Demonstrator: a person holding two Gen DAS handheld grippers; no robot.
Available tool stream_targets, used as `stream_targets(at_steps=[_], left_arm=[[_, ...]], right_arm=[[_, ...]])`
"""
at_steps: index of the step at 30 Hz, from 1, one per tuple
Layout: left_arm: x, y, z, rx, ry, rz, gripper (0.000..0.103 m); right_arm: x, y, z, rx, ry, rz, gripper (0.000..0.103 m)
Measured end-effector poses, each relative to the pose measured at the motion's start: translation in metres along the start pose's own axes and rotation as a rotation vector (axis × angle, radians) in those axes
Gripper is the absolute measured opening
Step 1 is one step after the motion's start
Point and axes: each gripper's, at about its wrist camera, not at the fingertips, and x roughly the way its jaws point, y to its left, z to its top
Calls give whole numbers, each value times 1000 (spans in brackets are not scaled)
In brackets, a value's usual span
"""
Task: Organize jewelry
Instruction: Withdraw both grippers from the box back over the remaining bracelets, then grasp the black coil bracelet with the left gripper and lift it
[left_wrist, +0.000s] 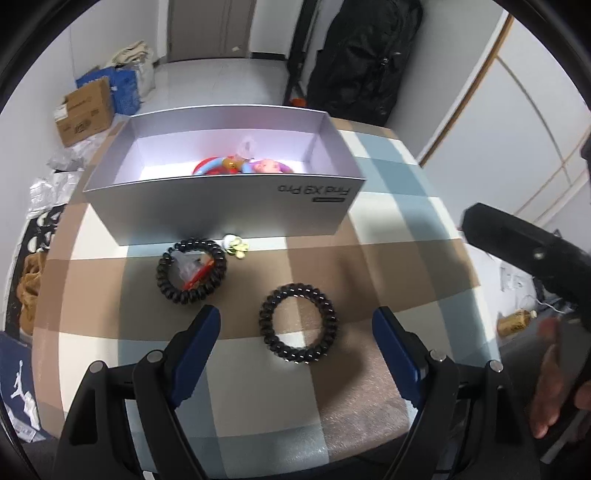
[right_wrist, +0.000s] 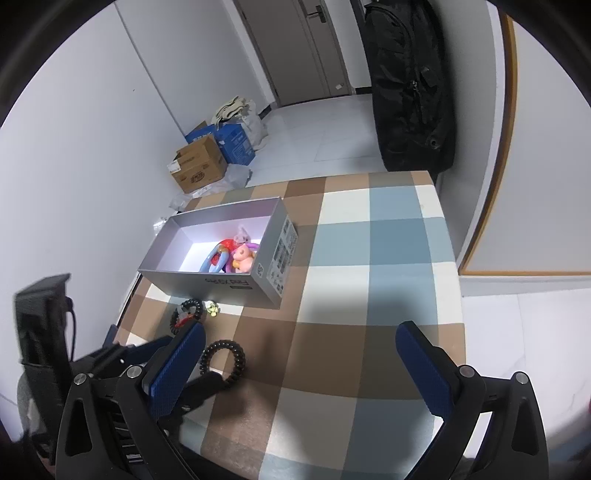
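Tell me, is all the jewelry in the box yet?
Not yet. A few colorful pieces already lie in the gray box. Nothing is in hand: the left tongs sit open around one black coil bracelet, and the right tongs are open too. The other coil bracelet and a small charm wait outside.

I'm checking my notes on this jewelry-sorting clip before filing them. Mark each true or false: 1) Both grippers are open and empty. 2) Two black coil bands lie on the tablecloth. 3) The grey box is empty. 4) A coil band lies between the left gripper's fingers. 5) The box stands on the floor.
1) The left gripper and right gripper are open and empty: true.
2) Near coil band and far coil band lie on the tablecloth: true.
3) False: the grey box holds colourful trinkets.
4) True, untouched.
5) False: it stands on the tablecloth.
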Motion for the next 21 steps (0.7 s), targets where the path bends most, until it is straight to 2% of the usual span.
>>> stream_targets(at_steps=[6,13,17,19,21], left_arm=[[4,-15,-2,73,9,52,81],[21,-9,-1,48,80,105,81],[23,-15,0,74,86,123,79],[22,-19,0,99,81,143,75],[20,-22,-1,112,77,128,58]], right_arm=[[0,-7,1,26,8,-7,103],[-2,-13,0,40,10,-14,103],[-2,-18,-1,53,17,-20,103],[-1,-20,-1,60,21,-23,103],[-1,-21,-1,67,24,-24,103]])
